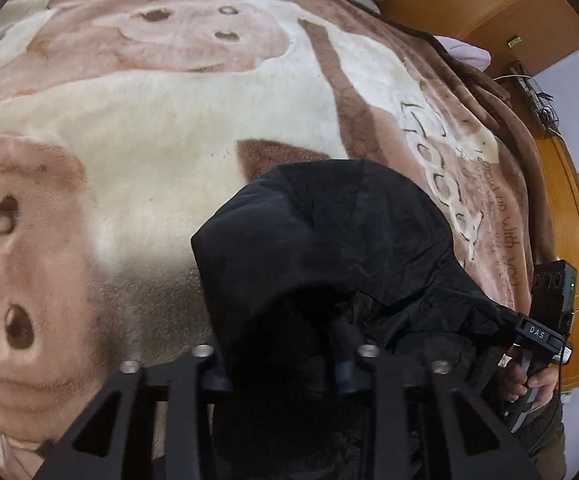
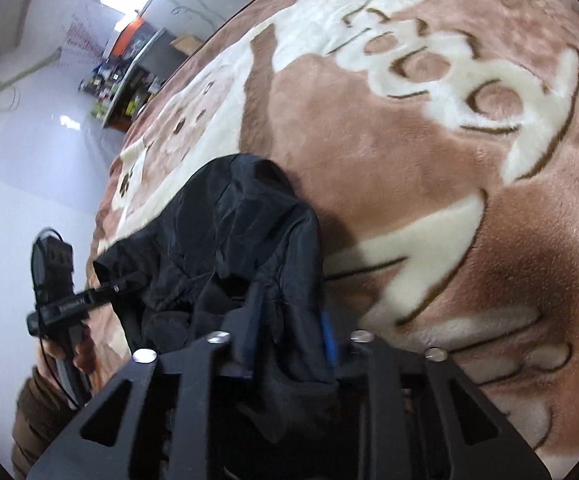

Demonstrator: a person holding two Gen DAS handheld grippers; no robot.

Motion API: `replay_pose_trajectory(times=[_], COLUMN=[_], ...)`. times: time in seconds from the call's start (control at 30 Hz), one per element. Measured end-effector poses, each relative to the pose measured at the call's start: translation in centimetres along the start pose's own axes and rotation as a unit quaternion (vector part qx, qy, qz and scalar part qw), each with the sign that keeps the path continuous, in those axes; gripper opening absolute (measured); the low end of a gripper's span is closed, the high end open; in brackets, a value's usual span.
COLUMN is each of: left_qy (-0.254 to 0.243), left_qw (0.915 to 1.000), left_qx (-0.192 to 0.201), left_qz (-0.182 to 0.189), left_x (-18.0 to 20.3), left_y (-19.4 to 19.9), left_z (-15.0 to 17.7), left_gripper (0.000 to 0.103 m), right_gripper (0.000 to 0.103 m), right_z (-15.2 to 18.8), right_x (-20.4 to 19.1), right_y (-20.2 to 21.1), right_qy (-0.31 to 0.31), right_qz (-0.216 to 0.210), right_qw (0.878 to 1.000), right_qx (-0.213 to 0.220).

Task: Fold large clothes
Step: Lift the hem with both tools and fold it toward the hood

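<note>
Two tools: both clamped on one black garment [image 1: 329,248], none free.
Garment: bunched in a dark heap on the blanket [image 1: 137,128], near the bed's near edge; at 6 o'clock in the left wrist view, 7 o'clock in the right wrist view.
Left gripper [image 1: 285,364]: closed on cloth; dark fabric packed between the fingers, one fingertip [image 1: 343,360] just showing through it.
Right gripper [image 2: 289,336]: closed on a fold of the same cloth; blue pad [image 2: 328,336] pressed against the fabric.
Left gripper, from the right wrist view: at 8 o'clock [image 2: 129,280], tip buried in the garment's edge, a hand [image 2: 77,344] on its handle.
Right gripper, from the left wrist view: at 4 o'clock [image 1: 509,320], biting the garment's far corner, a hand [image 1: 529,384] below it.
Done: garment on the bed, two grips taken at opposite sides.
Not done: no flat spread, no straight edge, no tidy fold visible; sleeves and hem impossible to tell apart in the heap.
Stage, as a judgement: early, probably at the lift-and-spread step before any real fold.
Left to do: pull apart, lay flat, fold over, square up.
Risk: thick slippery cloth, likely to slide out of a shallow bite.
</note>
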State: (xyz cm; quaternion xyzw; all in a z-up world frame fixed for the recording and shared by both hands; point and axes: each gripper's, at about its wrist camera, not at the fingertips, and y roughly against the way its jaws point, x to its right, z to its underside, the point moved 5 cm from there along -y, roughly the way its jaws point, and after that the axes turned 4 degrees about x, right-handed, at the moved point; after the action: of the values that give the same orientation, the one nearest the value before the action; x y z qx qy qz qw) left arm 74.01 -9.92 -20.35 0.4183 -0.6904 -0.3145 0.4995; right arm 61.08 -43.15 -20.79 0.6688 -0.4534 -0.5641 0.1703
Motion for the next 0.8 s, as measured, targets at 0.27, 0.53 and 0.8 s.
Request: replay_pose_trajectory(times=[0.27,0.53,0.8], left_qy=[-0.070,-0.136,-0.179], left_qw=[0.9940,0.9740,0.9600], left_qx=[0.084,0.179,0.215], left_qz=[0.003,0.026,0.002], left_x=[3.3,5.7,6.4], left_y=[6.3,13.7,16.9], left_z=[1.9,8.4,16.5], left_gripper=[0.019,0.019,0.019], right_gripper=[0.008,0.007,0.007], right_z=[1.4,7.5,15.0], right_x=[-4.7,-8.9,-11.4], right_y=[3.9,11.8,14.5], right_qy=[0.126,0.241,0.356], right_qz=[0.089,0.126,0.188], right_qw=[0.986,0.948,0.891], right_qx=[0.065,0.168,0.210])
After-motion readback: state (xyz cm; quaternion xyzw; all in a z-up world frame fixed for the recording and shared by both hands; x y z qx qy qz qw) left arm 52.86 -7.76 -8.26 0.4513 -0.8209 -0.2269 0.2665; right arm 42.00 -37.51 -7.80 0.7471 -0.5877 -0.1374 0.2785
